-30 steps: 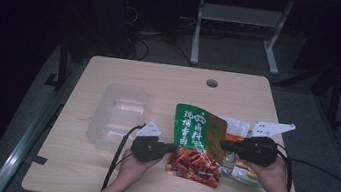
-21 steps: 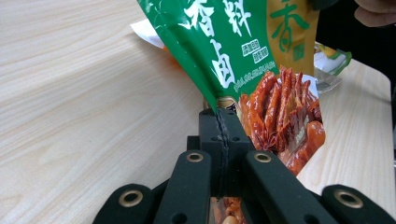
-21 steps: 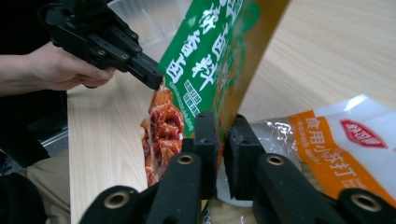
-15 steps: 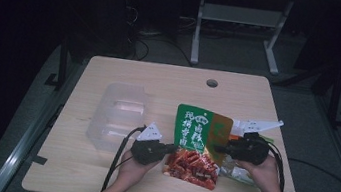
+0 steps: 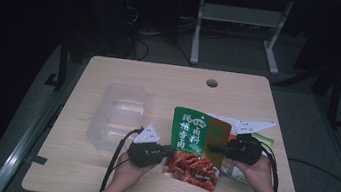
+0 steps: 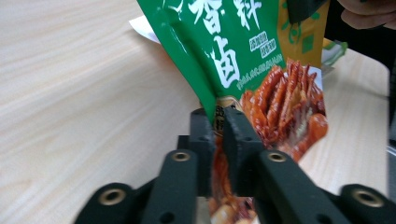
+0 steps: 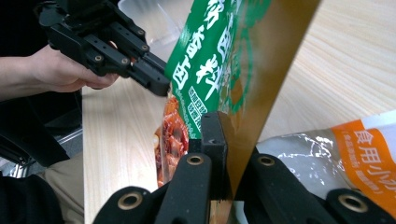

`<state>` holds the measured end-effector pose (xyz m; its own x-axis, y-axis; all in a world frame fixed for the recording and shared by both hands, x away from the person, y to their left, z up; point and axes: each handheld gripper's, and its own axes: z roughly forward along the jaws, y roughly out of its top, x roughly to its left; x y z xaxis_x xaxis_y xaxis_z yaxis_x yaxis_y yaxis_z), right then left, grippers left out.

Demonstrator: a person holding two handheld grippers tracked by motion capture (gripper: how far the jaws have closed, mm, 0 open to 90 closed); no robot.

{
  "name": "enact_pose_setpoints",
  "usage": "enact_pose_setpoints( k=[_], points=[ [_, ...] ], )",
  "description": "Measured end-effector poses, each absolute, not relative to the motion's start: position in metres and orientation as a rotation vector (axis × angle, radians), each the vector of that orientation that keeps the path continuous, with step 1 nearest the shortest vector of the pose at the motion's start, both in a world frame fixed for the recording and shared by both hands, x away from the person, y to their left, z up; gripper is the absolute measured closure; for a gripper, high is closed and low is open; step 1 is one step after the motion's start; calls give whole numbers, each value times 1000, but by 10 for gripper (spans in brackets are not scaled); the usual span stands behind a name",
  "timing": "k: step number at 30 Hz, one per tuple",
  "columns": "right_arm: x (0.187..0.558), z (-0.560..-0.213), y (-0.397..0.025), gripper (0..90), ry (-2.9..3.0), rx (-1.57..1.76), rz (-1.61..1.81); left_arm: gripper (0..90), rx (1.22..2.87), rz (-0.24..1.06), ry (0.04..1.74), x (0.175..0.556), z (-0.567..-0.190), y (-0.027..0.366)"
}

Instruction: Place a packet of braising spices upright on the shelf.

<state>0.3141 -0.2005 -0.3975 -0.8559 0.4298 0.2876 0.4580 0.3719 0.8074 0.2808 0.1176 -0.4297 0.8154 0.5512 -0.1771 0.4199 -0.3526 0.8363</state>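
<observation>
A green snack bag [image 5: 197,145] is held up over the near middle of the wooden worktop [image 5: 160,82], between two hand-held grippers. The left hand-held gripper [image 5: 170,151] is clamped on the bag's left edge, the right hand-held gripper [image 5: 211,147] on its right edge. A clear tub [image 5: 118,114] stands to the left, another packet [image 7: 355,154] lies to the right.

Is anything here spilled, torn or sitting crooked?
Nothing looks spilled or torn. The green snack pouch is lifted at a slant off the table, pinched at opposite edges by the left gripper and right gripper. The clear plastic container sits upright to its left, and another packet lies flat underneath.
</observation>
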Motion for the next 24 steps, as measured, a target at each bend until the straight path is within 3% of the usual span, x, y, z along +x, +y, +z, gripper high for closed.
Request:
enact_pose_setpoints(
  k=[12,24],
  points=[
    [293,-366,-184,898,-2637,-741,-1651,666,2015,168,744,261,-423,146],
    [309,-338,-163,898,-2670,-723,-1628,609,2030,202,658,246,-418,148]
  ],
)
